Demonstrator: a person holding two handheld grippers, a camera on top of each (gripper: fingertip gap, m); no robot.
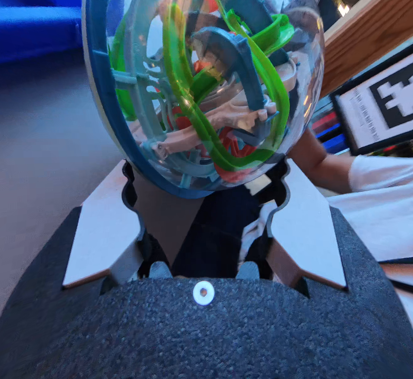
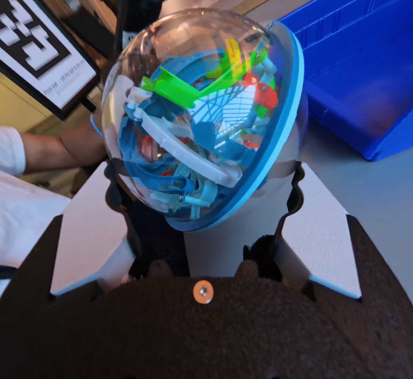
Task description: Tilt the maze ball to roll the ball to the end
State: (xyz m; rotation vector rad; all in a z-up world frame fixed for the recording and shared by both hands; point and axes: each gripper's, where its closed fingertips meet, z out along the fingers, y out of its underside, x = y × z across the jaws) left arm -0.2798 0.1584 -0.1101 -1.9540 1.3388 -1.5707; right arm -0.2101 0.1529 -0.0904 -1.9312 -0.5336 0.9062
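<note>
The maze ball (image 1: 201, 78) is a clear plastic sphere with a blue ring around its middle and green, blue, beige and red tracks inside. It fills the upper half of both wrist views and is held tilted above the table, with the ring running diagonally. My left gripper (image 1: 206, 169) clamps its lower part between both fingers. My right gripper (image 2: 204, 167) clamps the sphere (image 2: 201, 111) from the opposite side in the same way. A small shiny bead (image 2: 181, 197) low among the tracks may be the rolling ball; I cannot tell for sure.
A blue plastic bin (image 2: 357, 66) stands on the grey table (image 2: 357, 189) at the right. A black-framed card with a black-and-white marker (image 2: 33, 40) stands behind; it also shows in the left wrist view (image 1: 380, 104). A person's forearm in a white sleeve (image 2: 55, 149) is close by. A wooden beam (image 1: 368, 33) is behind.
</note>
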